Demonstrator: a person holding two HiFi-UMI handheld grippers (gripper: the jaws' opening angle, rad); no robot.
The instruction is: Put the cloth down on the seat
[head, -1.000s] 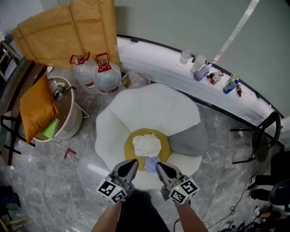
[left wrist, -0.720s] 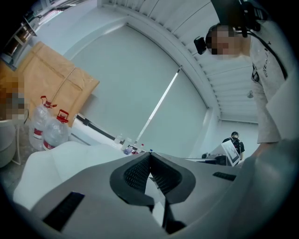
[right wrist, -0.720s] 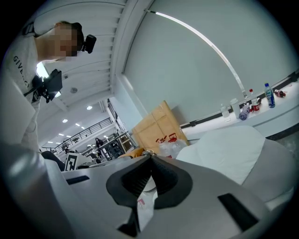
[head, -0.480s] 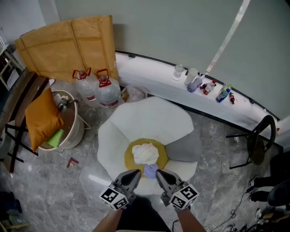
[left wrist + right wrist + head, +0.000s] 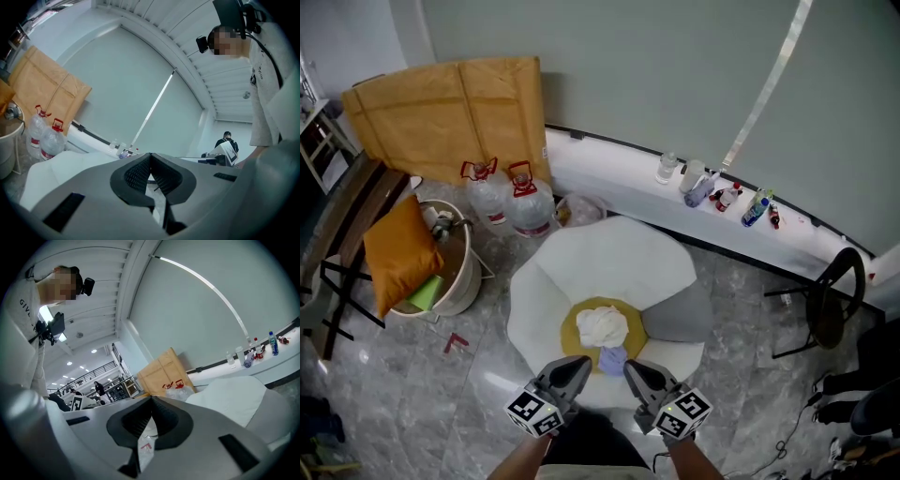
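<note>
- Left gripper [image 5: 579, 361] is clenched: its ribbed pads meet at the tips with nothing between them. It sits at the 6 o'clock edge of the head view, clear of the cloth.
- Right gripper [image 5: 630, 367] is just beside it at 3 o'clock, also clenched on nothing.
- A white cloth [image 5: 603, 325] lies bunched on a round yellow cushion [image 5: 573, 332] in the middle of the white armchair [image 5: 609, 258]. It is at 12 o'clock from the two grippers and free of both.
- A small lilac piece [image 5: 612, 357] touches the cloth at its 6 o'clock, between the cloth and the jaw tips.
- A grey cushion [image 5: 677, 314] rests at 3 o'clock of the yellow one.
- Two water jugs [image 5: 512, 202] with red handles stand on the floor at 10 o'clock of the armchair.
- A pale bucket [image 5: 459, 277] with an orange pillow [image 5: 398, 253] leaning on it is at 9 o'clock.
- Small bottles [image 5: 712, 192] line a white ledge [image 5: 619, 173] at 1 o'clock.
- A black chair [image 5: 830, 300] stands at 3 o'clock, well apart.
</note>
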